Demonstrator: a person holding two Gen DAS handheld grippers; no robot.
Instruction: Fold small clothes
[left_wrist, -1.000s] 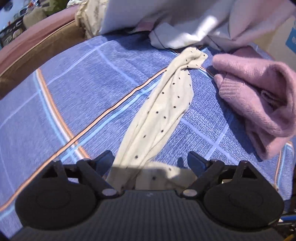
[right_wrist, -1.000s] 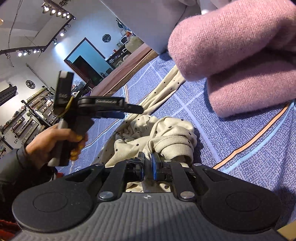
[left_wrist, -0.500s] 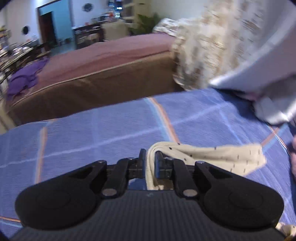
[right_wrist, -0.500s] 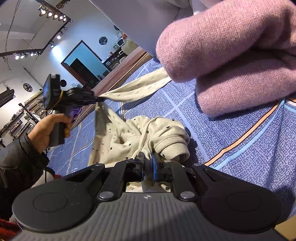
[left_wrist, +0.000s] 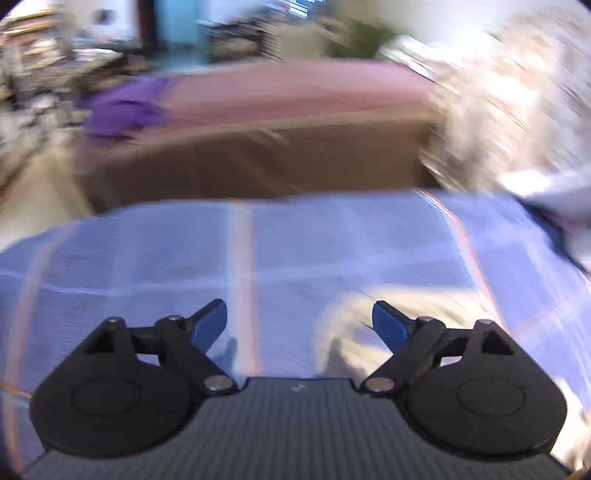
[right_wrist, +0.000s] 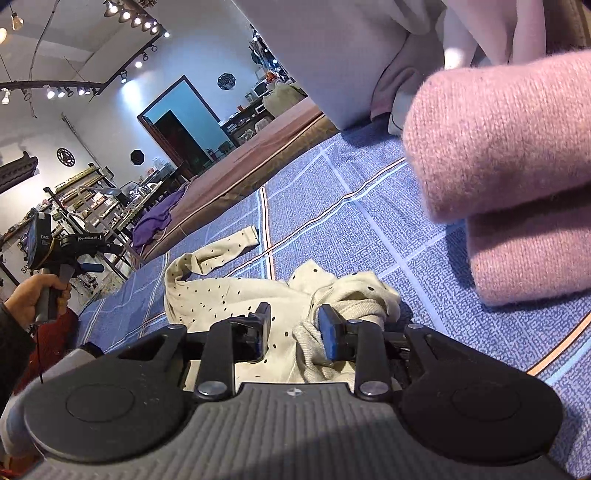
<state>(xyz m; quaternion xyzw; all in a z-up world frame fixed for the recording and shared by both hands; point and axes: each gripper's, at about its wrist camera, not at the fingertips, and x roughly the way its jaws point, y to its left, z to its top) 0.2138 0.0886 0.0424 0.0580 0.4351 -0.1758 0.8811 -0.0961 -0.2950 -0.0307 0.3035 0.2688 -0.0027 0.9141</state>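
Right wrist: dotted garment (right_wrist: 236, 295) between parted right tongs (right_wrist: 293, 332).

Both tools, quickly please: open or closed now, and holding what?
Left tool: open, holding nothing.
Right tool: open, around the dotted garment but not gripping it.

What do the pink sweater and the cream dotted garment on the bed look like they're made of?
The pink sweater looks like a fuzzy wool-type knit: thick, with a soft haze of fibres. The cream dotted garment looks like thin matte cotton jersey, judging by its limp creases and ribbed cuff; exact fibres can't be confirmed.
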